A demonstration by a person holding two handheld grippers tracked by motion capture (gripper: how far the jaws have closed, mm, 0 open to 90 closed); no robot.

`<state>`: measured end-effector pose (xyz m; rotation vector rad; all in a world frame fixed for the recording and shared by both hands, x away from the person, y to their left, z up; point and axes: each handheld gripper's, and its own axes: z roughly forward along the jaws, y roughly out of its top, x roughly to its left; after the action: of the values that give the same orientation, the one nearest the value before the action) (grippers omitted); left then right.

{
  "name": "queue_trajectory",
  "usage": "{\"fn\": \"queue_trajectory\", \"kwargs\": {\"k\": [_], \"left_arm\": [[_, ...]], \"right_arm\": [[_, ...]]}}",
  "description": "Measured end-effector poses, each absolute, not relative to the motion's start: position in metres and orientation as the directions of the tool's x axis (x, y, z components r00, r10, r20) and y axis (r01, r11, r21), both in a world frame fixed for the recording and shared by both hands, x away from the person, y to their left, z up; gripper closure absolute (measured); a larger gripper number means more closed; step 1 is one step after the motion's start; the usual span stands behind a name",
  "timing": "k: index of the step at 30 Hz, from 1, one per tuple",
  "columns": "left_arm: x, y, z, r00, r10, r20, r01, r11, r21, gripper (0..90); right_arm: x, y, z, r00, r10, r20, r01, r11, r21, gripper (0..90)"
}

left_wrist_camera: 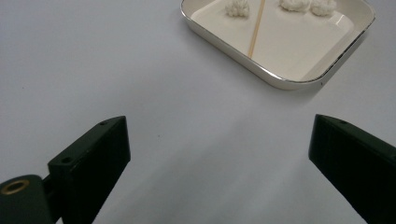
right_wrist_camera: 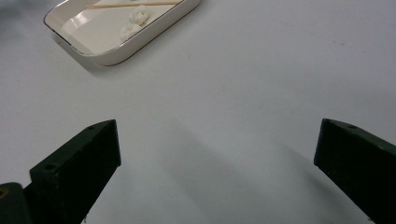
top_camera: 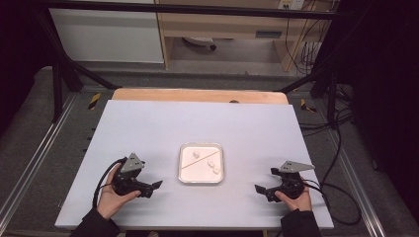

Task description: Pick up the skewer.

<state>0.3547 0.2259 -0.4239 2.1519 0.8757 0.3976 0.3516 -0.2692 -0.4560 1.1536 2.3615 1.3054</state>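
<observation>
While both your tongs, left [top_camera: 157,185] and right [top_camera: 258,189], gape wide and empty, the tray [top_camera: 182,170] with its stick [top_camera: 196,161] and three white lumps sits mid-frame between them on the desk [top_camera: 148,128].

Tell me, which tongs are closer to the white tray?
Left. The left tongs sit just off the white tray, on its left; the right tongs lie farther off, on its right.

Bare table [top_camera: 148,128] around tray [top_camera: 200,179]
</observation>
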Motion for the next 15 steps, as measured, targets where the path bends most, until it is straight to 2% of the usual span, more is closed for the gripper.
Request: {"fn": "queue_trajectory", "kwargs": {"k": [15], "left_arm": [[0.371,0.195,-0.414,0.733,0.68,0.007,0.452,-0.495,0.742,5.5]], "right_arm": [[0.352,-0.269,-0.457,-0.676,0.715,0.177,0.537,0.313,0.784,1.1]]}}
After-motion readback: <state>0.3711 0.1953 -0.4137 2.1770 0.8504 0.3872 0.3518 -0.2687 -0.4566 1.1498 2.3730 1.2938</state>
